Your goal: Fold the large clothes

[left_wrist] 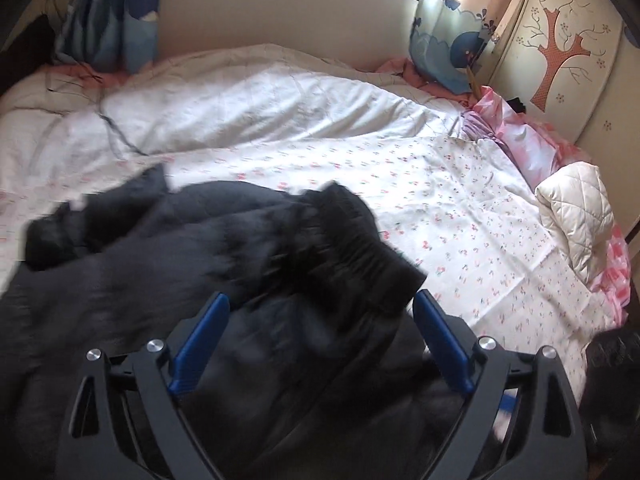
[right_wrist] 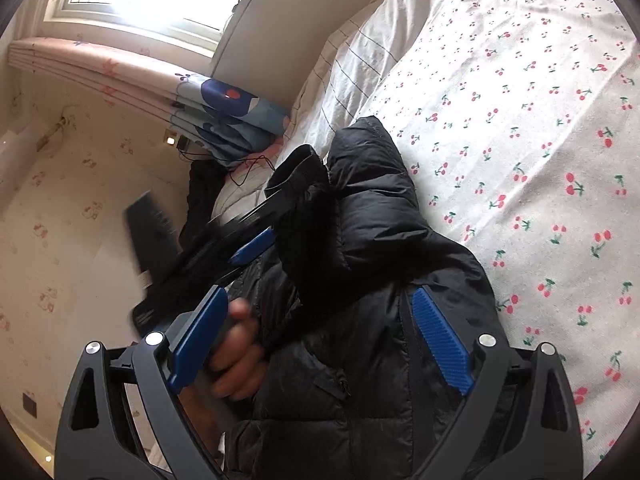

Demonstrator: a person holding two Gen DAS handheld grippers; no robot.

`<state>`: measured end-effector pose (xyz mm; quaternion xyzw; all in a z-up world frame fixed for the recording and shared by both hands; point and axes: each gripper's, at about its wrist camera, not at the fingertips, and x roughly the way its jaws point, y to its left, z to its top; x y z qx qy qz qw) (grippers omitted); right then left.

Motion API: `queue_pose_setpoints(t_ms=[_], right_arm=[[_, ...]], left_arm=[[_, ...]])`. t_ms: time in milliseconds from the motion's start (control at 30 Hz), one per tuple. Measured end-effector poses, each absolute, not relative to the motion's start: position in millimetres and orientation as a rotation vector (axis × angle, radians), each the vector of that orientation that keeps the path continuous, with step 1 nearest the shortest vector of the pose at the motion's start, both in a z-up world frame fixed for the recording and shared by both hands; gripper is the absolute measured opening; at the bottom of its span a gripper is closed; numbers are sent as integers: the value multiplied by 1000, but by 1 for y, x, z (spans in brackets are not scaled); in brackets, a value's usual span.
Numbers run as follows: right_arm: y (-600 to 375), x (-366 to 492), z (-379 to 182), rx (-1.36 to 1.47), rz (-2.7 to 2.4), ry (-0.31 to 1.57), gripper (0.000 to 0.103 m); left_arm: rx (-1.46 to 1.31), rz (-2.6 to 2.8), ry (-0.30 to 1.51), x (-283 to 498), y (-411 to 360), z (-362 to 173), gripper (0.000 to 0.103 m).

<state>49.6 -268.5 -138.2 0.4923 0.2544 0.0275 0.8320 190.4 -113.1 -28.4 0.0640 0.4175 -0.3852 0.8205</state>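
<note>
The black jacket [left_wrist: 224,264] is smearing into blur along its ribbed cuff in the left wrist view, and the lower edge of the picture is cutting off its body. In the right wrist view the left hand-held gripper [right_wrist: 256,236] is streaking across as a dark blur, so its jaws are showing unclearly there. A hand [right_wrist: 236,356] is sitting half hidden behind the right hand-held gripper [right_wrist: 320,336]. The bed sheet [right_wrist: 520,120] is running out past the frame.

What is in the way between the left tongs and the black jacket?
Nothing visible. The left tongs stand open right over the black jacket on the bed sheet, with only its dark fabric between the blue pads.
</note>
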Motion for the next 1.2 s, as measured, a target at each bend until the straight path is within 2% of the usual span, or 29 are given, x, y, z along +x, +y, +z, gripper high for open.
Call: queue_pose_setpoints(t_ms=[133,233,367,433,467,500,533,567,600,667,700,733,767,800,867,967,1033,1133,1200], right_arm=[[-269,85,-118,936,54,536,90],[-266,137,-110,796,4,636,90],[-262,196,-121,664,-93,797,90],[-256,210,-124,598,-120,835,85],[-252,216,-126,569,-121,858,74],[-247,222,-128,539,-121,880,59],[-241,228,-130,492,-124,902,50],[-236,231,-130,460,-119,907,34],[-230,234,-130,426,-111,911,26],[-224,237,-127,387,-98,896,23],[-223,237,-125,378,-96,884,23],[-221,233,-123,370,-96,865,23],[-223,230,-120,366,-97,842,22],[-222,226,-116,362,-96,813,22],[-221,209,-102,323,-111,710,22],[-219,171,-76,293,-149,513,22],[-223,148,-70,312,-210,419,22],[-235,160,-93,353,-250,495,22],[-238,185,-125,338,-255,635,22]], left_arm=[[120,-718,812,184,-13,10,89],[49,-545,810,196,89,14,95],[-152,-312,950,234,217,-30,95],[-247,-264,1010,246,251,-54,95],[-256,-254,1026,251,257,-63,95],[-250,-245,1035,254,258,-67,95],[-248,-234,1051,260,256,-74,95],[-263,-214,1085,269,254,-84,95],[-277,-204,1103,272,252,-90,95],[-346,-218,1164,283,240,-112,95],[-369,-247,1195,288,232,-120,90],[-384,-275,1208,290,225,-122,80],[-395,-301,1207,291,218,-121,54],[-373,-319,1192,292,209,-116,40],[-213,-362,1051,284,180,-77,21],[-60,-483,746,250,152,-2,16],[31,-514,579,228,141,37,16],[57,-465,596,248,139,51,15],[84,-391,736,284,138,26,20]])
